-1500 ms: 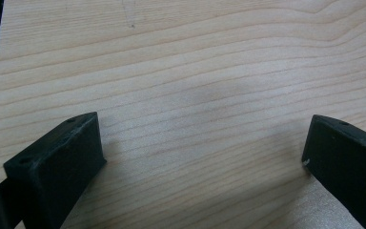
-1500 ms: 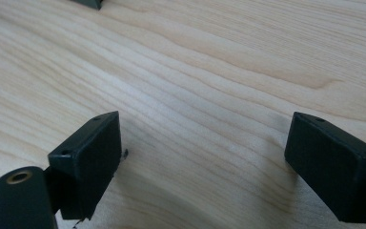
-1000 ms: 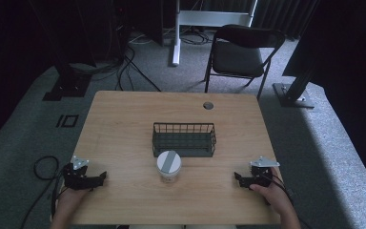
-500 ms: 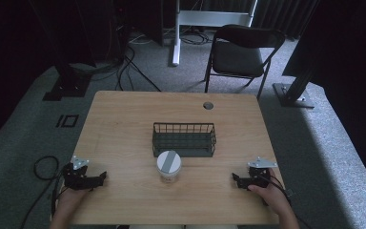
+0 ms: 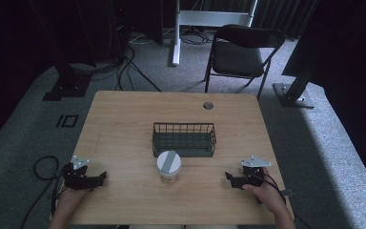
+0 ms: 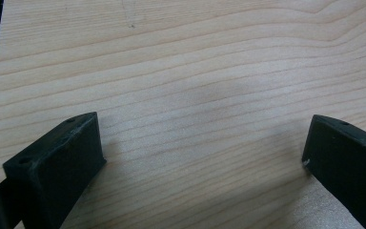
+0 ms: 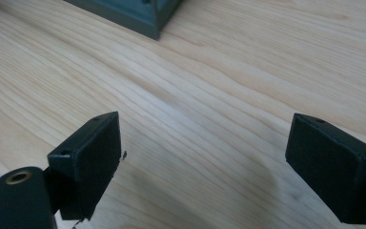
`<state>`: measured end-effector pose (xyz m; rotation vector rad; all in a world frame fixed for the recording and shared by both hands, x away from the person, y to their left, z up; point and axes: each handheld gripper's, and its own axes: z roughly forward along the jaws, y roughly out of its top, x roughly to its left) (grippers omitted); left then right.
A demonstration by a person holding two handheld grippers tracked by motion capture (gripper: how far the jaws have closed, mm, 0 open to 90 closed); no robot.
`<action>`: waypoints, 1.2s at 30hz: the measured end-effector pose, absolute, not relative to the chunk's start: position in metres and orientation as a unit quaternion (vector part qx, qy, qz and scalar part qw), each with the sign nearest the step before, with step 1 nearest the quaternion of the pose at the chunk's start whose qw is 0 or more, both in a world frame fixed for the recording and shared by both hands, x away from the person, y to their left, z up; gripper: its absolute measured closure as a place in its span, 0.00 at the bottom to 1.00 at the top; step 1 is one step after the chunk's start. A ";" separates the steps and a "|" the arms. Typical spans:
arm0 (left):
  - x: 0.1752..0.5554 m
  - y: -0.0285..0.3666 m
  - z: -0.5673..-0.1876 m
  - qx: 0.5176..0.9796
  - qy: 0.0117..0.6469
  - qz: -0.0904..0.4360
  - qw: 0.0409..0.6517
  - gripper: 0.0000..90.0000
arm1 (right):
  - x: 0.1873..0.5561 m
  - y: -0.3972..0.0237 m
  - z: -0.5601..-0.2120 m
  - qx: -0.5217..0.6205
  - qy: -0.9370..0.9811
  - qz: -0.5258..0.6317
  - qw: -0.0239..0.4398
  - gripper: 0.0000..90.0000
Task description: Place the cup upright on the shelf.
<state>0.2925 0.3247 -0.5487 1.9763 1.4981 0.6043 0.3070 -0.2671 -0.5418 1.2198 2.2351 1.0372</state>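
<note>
Two sets of black tongs sit low over the pale wooden surface (image 5: 124, 124), one at each near corner. Left tongs (image 5: 101, 177) are spread wide with nothing but bare wood grain between them in the left gripper view (image 6: 200, 157). Right tongs (image 5: 228, 177) are also spread wide and holding nothing; the right gripper view (image 7: 202, 157) has a corner of the dark green wire basket (image 7: 138, 14) at its top edge.

That rectangular wire basket (image 5: 184, 139) stands around the middle of the surface. Touching or just in front of its near side is a small white round container with a grey stripe across its lid (image 5: 169, 165), upright, roughly midway between the two tongs and well apart from both. Any label or writing on it is too small to read from the high view.

Beyond the surface there's a black folding chair (image 5: 240, 52) on grey carpet.
</note>
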 end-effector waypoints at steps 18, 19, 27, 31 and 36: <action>0.292 0.325 -0.549 0.741 0.562 0.226 0.290 0.00 | 0.309 -0.236 -0.534 0.400 0.809 0.392 0.179 0.13; 0.292 0.325 -0.549 0.741 0.562 0.226 0.290 0.00 | 0.309 -0.234 -0.534 0.397 0.811 0.392 0.179 0.13; 0.292 0.325 -0.549 0.741 0.562 0.226 0.290 0.00 | 0.309 -0.217 -0.531 0.376 0.819 0.398 0.171 0.13; 0.292 0.325 -0.549 0.741 0.562 0.226 0.291 0.00 | 0.309 -0.208 -0.531 0.368 0.823 0.399 0.165 0.13; 0.292 0.325 -0.549 0.741 0.562 0.226 0.290 0.00 | 0.309 -0.195 -0.532 0.353 0.829 0.404 0.157 0.13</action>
